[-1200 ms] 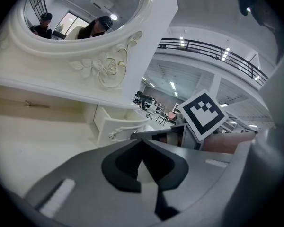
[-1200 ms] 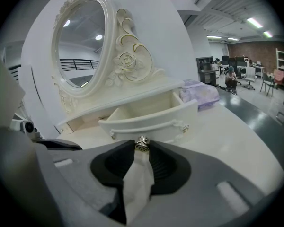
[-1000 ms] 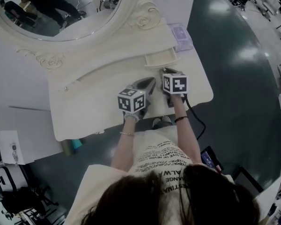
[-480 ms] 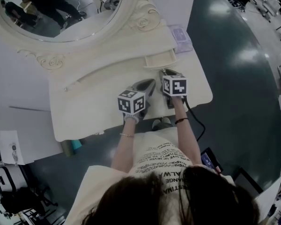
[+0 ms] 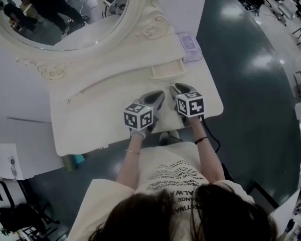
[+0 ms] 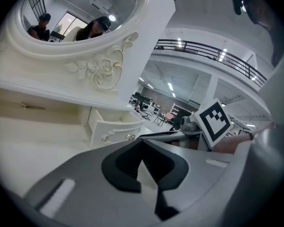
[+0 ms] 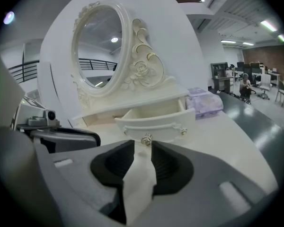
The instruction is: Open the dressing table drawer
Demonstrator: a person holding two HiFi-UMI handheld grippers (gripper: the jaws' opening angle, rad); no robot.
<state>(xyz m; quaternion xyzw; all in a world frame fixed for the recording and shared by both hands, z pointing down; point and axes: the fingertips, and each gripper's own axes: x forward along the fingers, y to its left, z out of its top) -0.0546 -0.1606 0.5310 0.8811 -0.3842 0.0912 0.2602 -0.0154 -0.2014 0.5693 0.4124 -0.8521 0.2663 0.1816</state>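
Cream-white carved dressing table (image 5: 90, 119), its drawer (image 7: 156, 119) the same cream, with a silvery knob (image 7: 146, 139). A lilac patterned box (image 7: 204, 102). The grey left gripper (image 6: 143, 148) and grey right gripper (image 7: 138, 148) have black jaws, each bearing a cube (image 5: 190, 104) of black-and-white squares. Glossy dark green floor (image 5: 256, 109).

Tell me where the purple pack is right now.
In the head view, the purple pack lies at the back right corner of the dressing table, just right of the open drawer and beside the mirror frame.

Person's pale shirt (image 5: 166, 174) carries black print, seen upside down in head view. Only frags legible: "HANGE" & "ALW"; rest too small.
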